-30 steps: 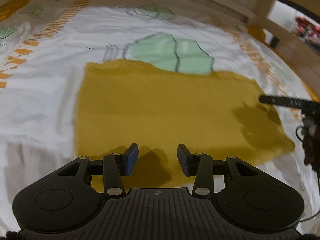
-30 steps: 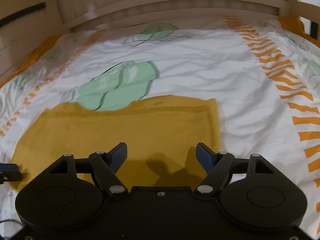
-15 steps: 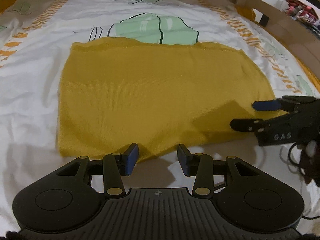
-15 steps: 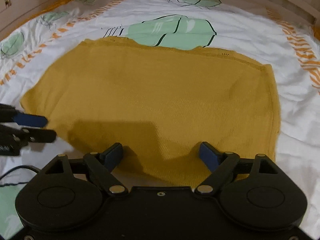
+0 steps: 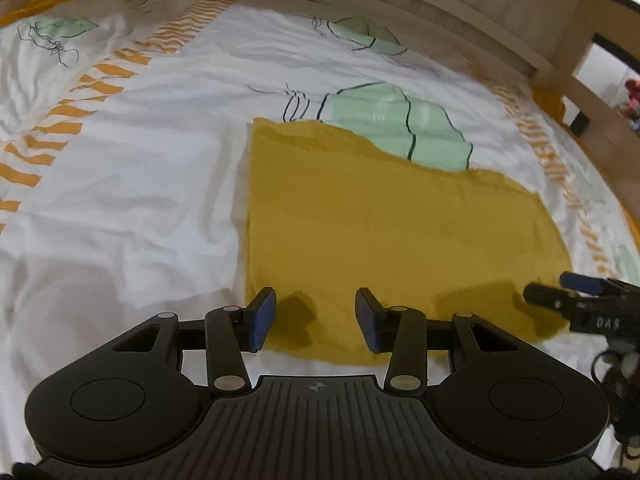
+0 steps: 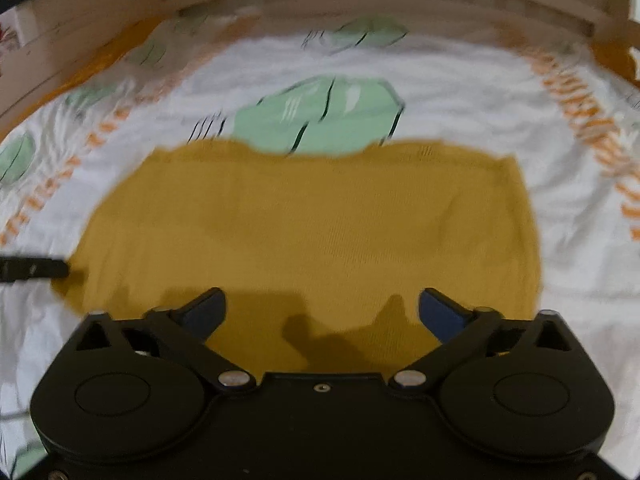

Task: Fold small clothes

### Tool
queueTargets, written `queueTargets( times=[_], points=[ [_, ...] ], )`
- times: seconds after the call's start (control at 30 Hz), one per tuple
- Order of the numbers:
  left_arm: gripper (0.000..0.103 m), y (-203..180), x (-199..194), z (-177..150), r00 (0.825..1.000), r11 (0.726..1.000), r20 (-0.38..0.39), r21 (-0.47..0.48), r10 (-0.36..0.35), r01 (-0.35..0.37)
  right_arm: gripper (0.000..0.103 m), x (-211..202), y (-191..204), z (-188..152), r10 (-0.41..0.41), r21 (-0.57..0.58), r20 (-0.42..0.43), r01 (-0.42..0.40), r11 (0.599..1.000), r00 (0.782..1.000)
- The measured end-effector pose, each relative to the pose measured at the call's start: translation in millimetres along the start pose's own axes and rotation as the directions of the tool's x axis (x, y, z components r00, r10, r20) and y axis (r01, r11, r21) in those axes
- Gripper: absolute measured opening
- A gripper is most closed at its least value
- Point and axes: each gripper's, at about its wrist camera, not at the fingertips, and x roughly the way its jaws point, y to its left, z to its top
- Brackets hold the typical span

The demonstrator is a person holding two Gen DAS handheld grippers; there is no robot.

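Cloth (image 5: 384,232), a mustard-yellow knit piece, lies flat as a rough rectangle on the bed sheet (image 5: 132,176), its far edge overlapping a green leaf print (image 5: 404,128). It looks to be between folds: nothing is gripped and both claws sit at the near edge.

Left claw (image 5: 316,318) is part open with nothing between its pads, poised over the near left corner of the cloth. Right claw (image 6: 322,314) has just been opening and now stands spread wide and empty over the near edge, towards the right side; the left wrist view shows its tips (image 5: 568,292) beside the near right corner.

Next move, as I judge it, calls for each claw to drop onto its own near corner, pinch the full thickness, and carry the edge over evenly to the far side.

How many layers the cloth has cannot be told. Its near hem is hidden behind the claw bodies in both views. The right wrist view is blurred.
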Motion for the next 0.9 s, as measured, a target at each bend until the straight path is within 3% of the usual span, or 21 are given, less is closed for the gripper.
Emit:
queueTargets(
  times=[0.13,0.4,0.63,0.9],
  points=[
    [0.042,-0.5,-3.0,7.6,0.999,0.998,0.035,0.052,0.021,-0.023,0.103,26.2,3.0,30.8,-0.059,0.026,0.008,0.059,0.998,0.998],
    [0.042,8.6,1.5,11.1,0.999,0.998,0.032,0.040,0.040,-0.041,0.102,86.3,8.1,72.7,-0.176,0.055,-0.041,0.178,0.983,0.984],
    [0.042,5.3,1.7,12.0,1.000,0.999,0.025,0.045,0.019,-0.020,0.102,92.6,19.8,46.1,-0.227,-0.040,-0.076,0.225,0.974,0.971],
    [0.042,2.7,4.1,10.7,1.000,0.999,0.013,0.032,0.010,-0.011,0.102,56.6,22.4,17.5,-0.181,-0.108,-0.068,0.173,0.979,0.981]
  ],
)
